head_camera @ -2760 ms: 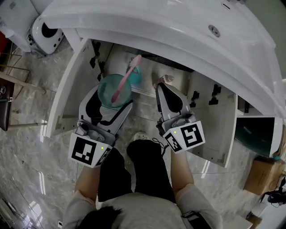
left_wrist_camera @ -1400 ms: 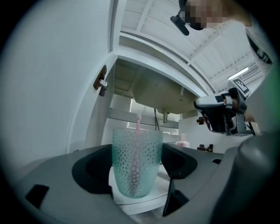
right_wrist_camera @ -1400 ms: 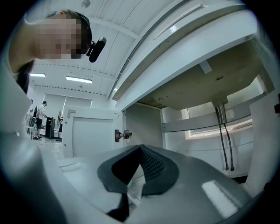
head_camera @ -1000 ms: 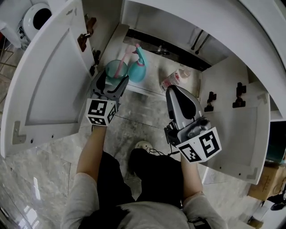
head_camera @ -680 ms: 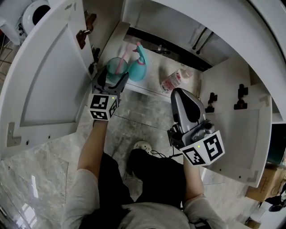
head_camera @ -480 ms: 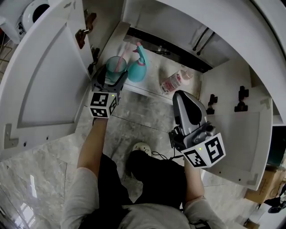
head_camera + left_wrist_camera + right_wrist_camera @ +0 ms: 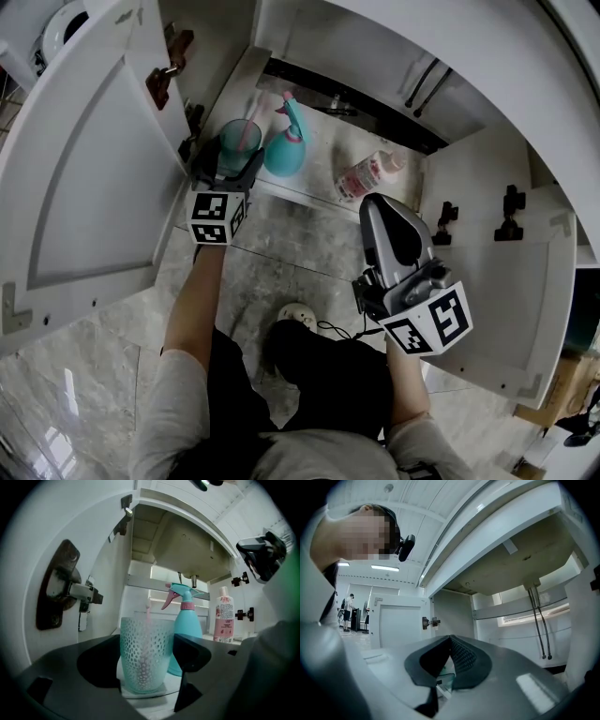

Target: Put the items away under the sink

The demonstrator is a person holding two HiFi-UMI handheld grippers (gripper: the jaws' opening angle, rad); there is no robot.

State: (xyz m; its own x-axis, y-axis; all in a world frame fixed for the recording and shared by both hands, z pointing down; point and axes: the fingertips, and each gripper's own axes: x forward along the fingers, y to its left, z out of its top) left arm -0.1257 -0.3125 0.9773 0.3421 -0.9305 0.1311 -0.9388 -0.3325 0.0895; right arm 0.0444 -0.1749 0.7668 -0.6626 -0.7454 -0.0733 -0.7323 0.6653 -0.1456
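While the left arm reaches forward, the left claw (image 7: 232,159) clasps the cup (image 7: 239,134) inside the cabinet (image 7: 319,164).
Its jaws press both sides of the translucent teal, dimpled cup, which stands upright on the cabinet floor, a pink brush (image 7: 148,613) inside, just beside the spray bottle (image 7: 284,150). The right claw (image 7: 377,204) hangs outside, jaws together, empty.
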